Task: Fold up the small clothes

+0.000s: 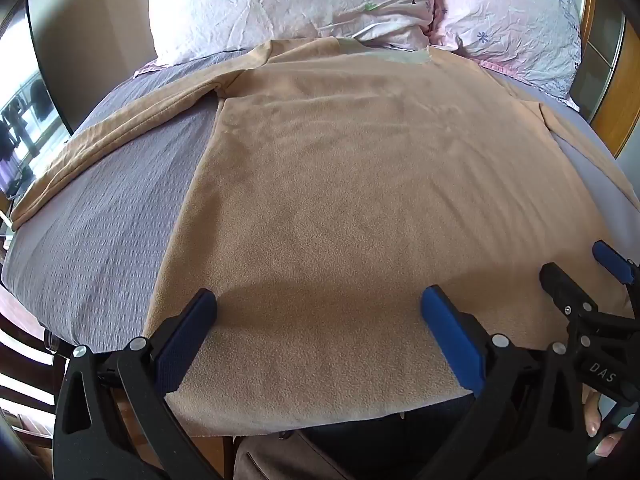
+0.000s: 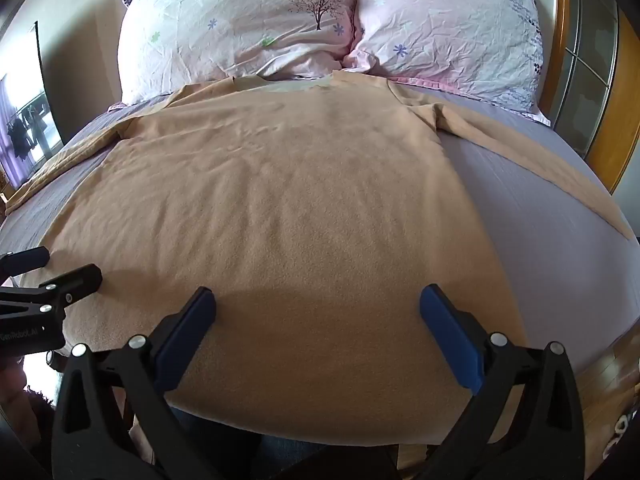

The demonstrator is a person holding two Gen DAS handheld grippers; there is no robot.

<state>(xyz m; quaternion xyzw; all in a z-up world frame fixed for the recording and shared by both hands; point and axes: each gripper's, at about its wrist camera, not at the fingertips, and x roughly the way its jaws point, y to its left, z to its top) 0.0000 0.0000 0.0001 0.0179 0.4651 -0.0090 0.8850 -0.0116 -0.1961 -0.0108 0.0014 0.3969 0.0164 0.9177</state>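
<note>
A tan long-sleeved fleece top (image 1: 340, 184) lies flat on the bed, collar toward the pillows, hem at the near edge; it also shows in the right wrist view (image 2: 288, 208). Its sleeves (image 1: 100, 144) (image 2: 540, 160) spread out to both sides. My left gripper (image 1: 320, 304) is open over the left part of the hem, holding nothing. My right gripper (image 2: 318, 304) is open over the right part of the hem, holding nothing. Each gripper shows at the edge of the other's view: the right (image 1: 580, 276) and the left (image 2: 60, 268).
The bed has a grey-purple sheet (image 1: 100, 232) (image 2: 540, 248). Two pink floral pillows (image 1: 288, 4) (image 2: 452, 24) lie at the head. A wooden headboard (image 2: 608, 140) stands at the right. A window (image 1: 20, 136) is at the left. Wooden floor (image 2: 608, 368) shows below the bed edge.
</note>
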